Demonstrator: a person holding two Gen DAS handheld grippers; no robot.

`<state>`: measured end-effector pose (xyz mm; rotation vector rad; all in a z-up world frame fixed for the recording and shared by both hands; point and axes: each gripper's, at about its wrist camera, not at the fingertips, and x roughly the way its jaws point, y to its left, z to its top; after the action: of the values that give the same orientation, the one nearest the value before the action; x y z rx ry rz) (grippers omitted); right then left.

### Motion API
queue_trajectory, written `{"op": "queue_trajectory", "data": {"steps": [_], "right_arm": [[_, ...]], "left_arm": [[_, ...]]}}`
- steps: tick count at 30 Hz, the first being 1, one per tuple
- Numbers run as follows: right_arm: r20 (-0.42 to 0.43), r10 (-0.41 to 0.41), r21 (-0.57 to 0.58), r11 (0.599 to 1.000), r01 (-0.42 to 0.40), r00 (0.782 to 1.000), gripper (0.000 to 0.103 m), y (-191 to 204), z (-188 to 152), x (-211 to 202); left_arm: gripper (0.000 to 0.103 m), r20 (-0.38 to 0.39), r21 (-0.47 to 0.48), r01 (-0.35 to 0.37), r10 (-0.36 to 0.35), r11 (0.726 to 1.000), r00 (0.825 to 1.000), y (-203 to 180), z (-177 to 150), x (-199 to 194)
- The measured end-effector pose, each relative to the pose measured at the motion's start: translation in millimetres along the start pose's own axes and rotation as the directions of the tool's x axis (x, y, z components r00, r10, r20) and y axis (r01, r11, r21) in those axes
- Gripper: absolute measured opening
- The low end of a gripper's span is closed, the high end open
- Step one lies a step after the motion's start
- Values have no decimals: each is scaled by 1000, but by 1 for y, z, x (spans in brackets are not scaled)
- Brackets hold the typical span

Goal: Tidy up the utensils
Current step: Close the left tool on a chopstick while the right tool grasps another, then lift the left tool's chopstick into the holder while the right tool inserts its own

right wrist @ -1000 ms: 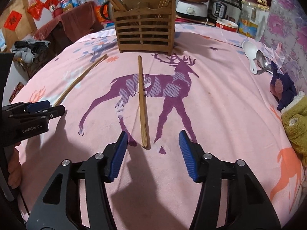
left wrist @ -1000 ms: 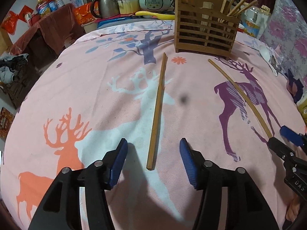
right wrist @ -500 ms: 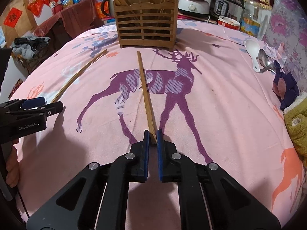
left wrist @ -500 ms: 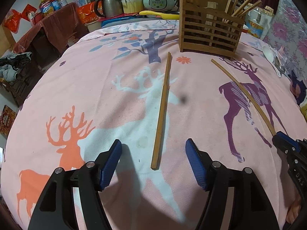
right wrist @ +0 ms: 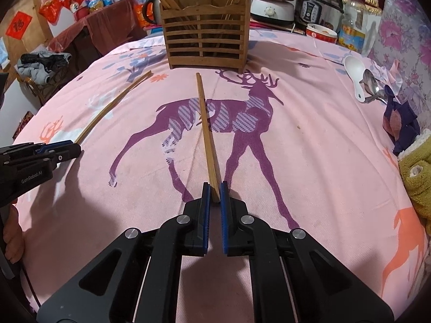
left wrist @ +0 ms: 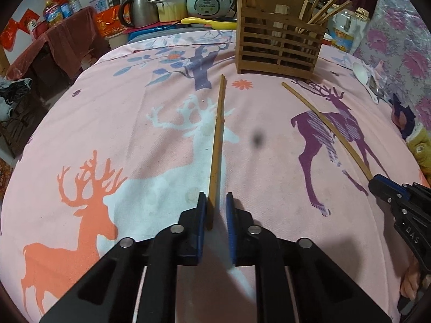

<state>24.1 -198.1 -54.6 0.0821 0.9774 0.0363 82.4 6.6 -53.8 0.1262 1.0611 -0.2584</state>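
Two long bamboo chopsticks lie on the pink deer-print cloth in front of a slatted wooden utensil holder (left wrist: 277,45) that also shows in the right wrist view (right wrist: 206,39) with several chopsticks standing in it. My left gripper (left wrist: 216,202) has closed onto the near end of the left chopstick (left wrist: 218,132). My right gripper (right wrist: 214,192) is shut on the near end of the right chopstick (right wrist: 206,126). Each gripper shows in the other's view, the right one (left wrist: 377,181) and the left one (right wrist: 72,146), with its chopstick (left wrist: 328,129) (right wrist: 113,105).
A white spoon (right wrist: 355,74) and a metal spoon (right wrist: 373,84) lie at the far right, by a dark cloth (right wrist: 401,123) and a green knit item (right wrist: 416,177). Rice cookers (right wrist: 319,5), a kettle (left wrist: 137,8) and bottles stand behind the holder.
My left gripper went from wide open to closed around the left chopstick's near end. My right gripper closed on its chopstick half a second ago and still holds it.
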Motion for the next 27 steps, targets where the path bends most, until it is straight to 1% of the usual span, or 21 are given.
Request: {"op": "queue_trajectory", "data": {"steps": [3, 6, 7, 9, 12, 15, 18, 22, 24, 27], "right_arm": [[-7, 0, -2, 1000, 0, 1000, 9, 1, 0, 1], [-8, 1, -2, 1000, -1, 1000, 9, 1, 0, 1], [-7, 2, -2, 1000, -2, 1000, 9, 1, 0, 1], [-6, 4, -4, 1000, -4, 1000, 8, 1, 0, 1], [8, 5, -12, 1000, -5, 1000, 7, 3, -1, -1], [59, 6, -18, 1000, -5, 998, 7, 5, 0, -12], [134, 2, 0, 1000, -2, 991, 7, 2, 2, -32], [225, 21, 49, 998, -33, 974, 7, -8, 10, -67], [260, 23, 59, 997, -40, 965, 7, -11, 15, -83], [325, 29, 59, 997, -51, 945, 7, -11, 24, -113]], "left_arm": [[13, 0, -5, 7, -7, 1000, 1000, 1, 0, 0], [13, 3, 8, -4, 4, 1000, 1000, -2, 0, 0], [13, 4, 13, -8, 8, 1000, 1000, -3, -1, 0], [6, 5, 22, 5, -5, 1000, 1000, -4, -1, 0], [5, 13, 26, 15, -16, 1000, 1000, -5, -2, -3], [5, 25, 14, 29, -30, 999, 999, -4, -1, -9], [5, 50, 11, 11, -12, 1000, 999, -3, -1, -22], [5, 104, 20, 3, -5, 1000, 995, -5, 4, -51], [5, 148, 37, -7, 1, 999, 989, -10, 9, -72], [5, 200, 61, -10, -2, 998, 980, -18, 14, -97]]}}
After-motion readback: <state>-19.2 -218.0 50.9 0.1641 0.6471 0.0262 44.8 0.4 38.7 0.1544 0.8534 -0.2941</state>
